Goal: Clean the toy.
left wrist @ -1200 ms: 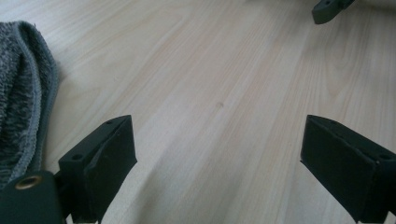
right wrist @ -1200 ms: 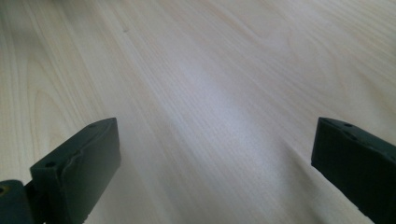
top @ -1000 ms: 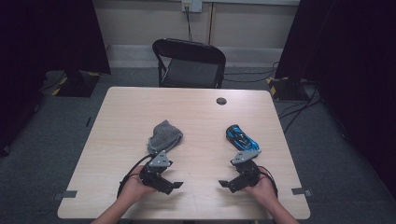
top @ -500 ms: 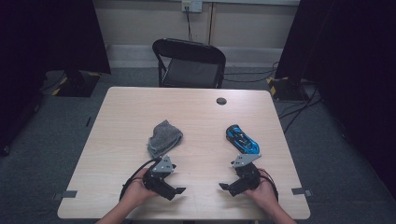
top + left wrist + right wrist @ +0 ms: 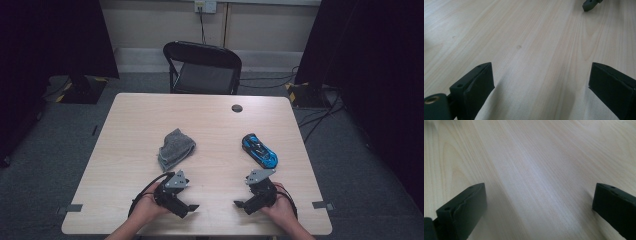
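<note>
Table (image 5: pixel 130 130) of pale wood carries, well apart from each other, a crumpled grey cloth (image 5: pixel 175 148) left of centre and a blue toy car (image 5: pixel 260 150) to the right. The cloth looks soft and light and should be pinched at a raised fold, while the car looks rigid, smooth and apt to roll, so grip across its sides. Left hand-held gripper (image 5: pixel 190 207) and right hand-held gripper (image 5: pixel 238 204) rest near the front edge, jaws wide apart, holding nothing.
</note>
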`<act>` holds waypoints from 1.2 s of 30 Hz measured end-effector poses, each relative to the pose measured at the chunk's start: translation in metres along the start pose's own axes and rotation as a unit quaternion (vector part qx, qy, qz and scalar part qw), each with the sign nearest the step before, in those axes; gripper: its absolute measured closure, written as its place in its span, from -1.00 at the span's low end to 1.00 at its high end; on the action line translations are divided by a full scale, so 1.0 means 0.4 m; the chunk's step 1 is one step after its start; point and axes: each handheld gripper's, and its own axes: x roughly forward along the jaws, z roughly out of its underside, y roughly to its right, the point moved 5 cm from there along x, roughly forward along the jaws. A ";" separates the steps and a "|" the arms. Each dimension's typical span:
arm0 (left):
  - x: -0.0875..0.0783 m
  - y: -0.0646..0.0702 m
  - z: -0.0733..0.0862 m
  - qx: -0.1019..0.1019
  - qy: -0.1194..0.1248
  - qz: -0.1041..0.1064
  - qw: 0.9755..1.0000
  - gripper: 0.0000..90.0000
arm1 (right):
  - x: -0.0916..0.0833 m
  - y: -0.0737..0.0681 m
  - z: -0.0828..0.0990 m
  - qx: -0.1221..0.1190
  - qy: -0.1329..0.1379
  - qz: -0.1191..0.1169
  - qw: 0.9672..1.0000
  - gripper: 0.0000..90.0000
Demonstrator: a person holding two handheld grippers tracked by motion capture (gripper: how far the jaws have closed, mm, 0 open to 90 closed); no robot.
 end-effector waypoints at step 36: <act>0.023 0.023 0.021 0.039 -0.017 0.025 0.999 -1.00 | -0.001 0.000 0.007 0.000 0.016 -0.001 1.000 -1.00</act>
